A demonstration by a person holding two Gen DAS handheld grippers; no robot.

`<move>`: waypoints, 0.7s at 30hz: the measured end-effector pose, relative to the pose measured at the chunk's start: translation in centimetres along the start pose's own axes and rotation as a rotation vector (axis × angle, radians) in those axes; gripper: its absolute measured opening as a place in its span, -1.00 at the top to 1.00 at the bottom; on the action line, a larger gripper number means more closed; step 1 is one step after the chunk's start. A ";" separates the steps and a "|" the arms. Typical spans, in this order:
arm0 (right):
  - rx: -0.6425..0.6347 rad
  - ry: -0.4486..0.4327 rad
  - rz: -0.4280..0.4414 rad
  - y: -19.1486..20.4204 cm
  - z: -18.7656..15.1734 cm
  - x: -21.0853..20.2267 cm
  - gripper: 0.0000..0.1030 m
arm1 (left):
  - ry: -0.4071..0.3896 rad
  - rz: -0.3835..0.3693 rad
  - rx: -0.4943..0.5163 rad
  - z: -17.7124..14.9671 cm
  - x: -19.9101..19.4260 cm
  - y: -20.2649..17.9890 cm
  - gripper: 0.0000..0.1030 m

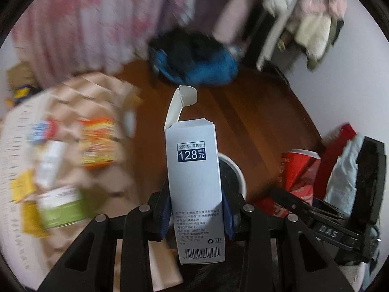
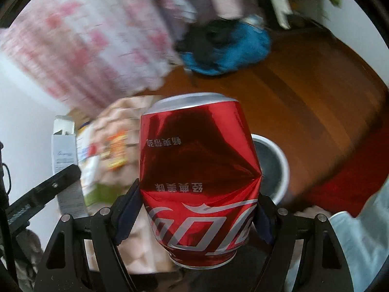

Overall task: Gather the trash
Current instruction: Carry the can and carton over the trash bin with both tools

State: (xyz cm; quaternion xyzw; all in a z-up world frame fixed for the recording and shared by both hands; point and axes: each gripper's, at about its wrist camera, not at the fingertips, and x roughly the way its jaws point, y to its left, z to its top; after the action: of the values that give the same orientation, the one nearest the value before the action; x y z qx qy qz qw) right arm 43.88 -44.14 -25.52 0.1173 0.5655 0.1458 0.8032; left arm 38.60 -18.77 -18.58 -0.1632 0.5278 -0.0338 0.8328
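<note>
A reddish-brown wooden floor [image 1: 262, 121] fills the middle of both views, with a pink-and-white patterned fabric [image 1: 73, 34] blurred at 10 to 11 o'clock and a blue and black heap [image 1: 194, 60] lying on the floor at 12 o'clock. At 9 o'clock in the left wrist view a pale quilted surface [image 1: 97, 92] carries blurred litter — an orange packet [image 1: 99, 143] and a green-labelled container [image 1: 62, 206] among it.

The left gripper [image 1: 197, 219] pinches a tall white carton [image 1: 194, 182] between its blue-padded fingers [image 1: 228, 216], gripping it on both sides near its lower half. The carton stands upright at the centre of the view, top flap open and bent back, a "128" price label on its face and a barcode at its foot. Just behind it, at 4 o'clock, sits a round white-rimmed bin [image 1: 237, 172].

The right gripper [image 2: 194, 216] is clamped on a crushed red cola can [image 2: 199, 182], dented through the middle and held upside down — its lettering reads inverted. The same bin [image 2: 274, 168] shows at 3 o'clock, right behind the can. In the left wrist view the can [image 1: 295, 175] appears at 4 o'clock, close beside the carton.
</note>
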 end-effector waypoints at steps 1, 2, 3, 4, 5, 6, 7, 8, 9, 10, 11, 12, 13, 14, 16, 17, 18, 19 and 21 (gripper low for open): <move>0.033 0.023 -0.017 -2.2 0.7 1.5 -0.58 | 0.025 -0.009 0.000 0.4 1.6 -0.6 0.39; 0.055 0.047 -0.028 -3.9 1.2 3.0 -0.58 | 0.065 -0.016 0.000 0.8 3.9 -1.2 0.39; 0.073 0.069 -0.038 -5.2 1.6 4.1 -0.58 | 0.102 -0.023 -0.006 1.3 5.7 -1.7 0.39; 0.102 0.096 -0.050 -6.8 2.0 5.8 -0.58 | 0.147 -0.041 -0.018 1.6 7.7 -2.1 0.39; 0.121 0.118 -0.049 -8.0 2.4 7.1 -0.58 | 0.185 -0.053 -0.030 1.9 9.7 -2.4 0.39; 0.132 0.133 -0.062 -8.9 2.6 8.2 -0.58 | 0.218 -0.059 -0.033 2.2 11.6 -2.6 0.39; 0.151 0.151 -0.080 -10.3 2.9 9.7 -0.58 | 0.236 -0.062 -0.035 2.2 12.4 -3.1 0.38; 0.164 0.167 -0.079 -11.0 3.1 10.8 -0.58 | 0.251 -0.067 -0.035 2.3 13.3 -3.5 0.37; 0.180 0.183 -0.084 -11.8 3.3 11.9 -0.58 | 0.270 -0.068 -0.032 2.6 14.6 -3.8 0.37; 0.197 0.195 -0.096 -12.7 3.4 13.0 -0.58 | 0.280 -0.062 -0.028 2.6 15.5 -4.1 0.37; 0.211 0.208 -0.095 -13.5 3.5 14.1 -0.59 | 0.290 -0.054 -0.019 2.8 16.3 -4.6 0.37; 0.218 0.218 -0.096 -14.0 3.3 14.8 -0.59 | 0.302 -0.043 -0.010 3.0 17.1 -4.9 0.36; 0.228 0.231 -0.103 -14.6 3.2 15.6 -0.59 | 0.305 -0.036 -0.008 3.0 17.5 -5.0 0.36; 0.232 0.243 -0.096 -14.8 3.2 16.4 -0.59 | 0.311 -0.030 -0.009 2.9 17.6 -5.0 0.33; 0.238 0.267 -0.084 -15.3 3.1 17.8 -0.59 | 0.320 -0.016 -0.010 2.7 18.0 -5.0 -0.24; 0.239 0.272 -0.075 -15.4 3.1 18.4 -0.60 | 0.321 -0.011 -0.015 2.6 18.1 -5.0 -0.45; 0.233 0.285 -0.064 -15.5 3.0 19.0 -0.60 | 0.322 -0.011 -0.017 2.5 18.2 -4.8 -0.79; 0.232 0.296 -0.056 -15.5 2.6 19.4 -0.60 | 0.322 -0.005 -0.019 2.5 18.6 -4.5 -0.84; 0.237 0.319 -0.036 -15.7 2.3 20.0 -0.74 | 0.325 0.028 -0.010 2.6 19.3 -4.1 -0.85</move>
State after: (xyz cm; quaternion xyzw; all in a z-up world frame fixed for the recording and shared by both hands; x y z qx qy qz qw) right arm 53.97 -51.45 -47.77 0.1764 0.7009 0.0806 0.6864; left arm 49.85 -26.44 -33.06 -0.1523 0.6579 -0.0454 0.7362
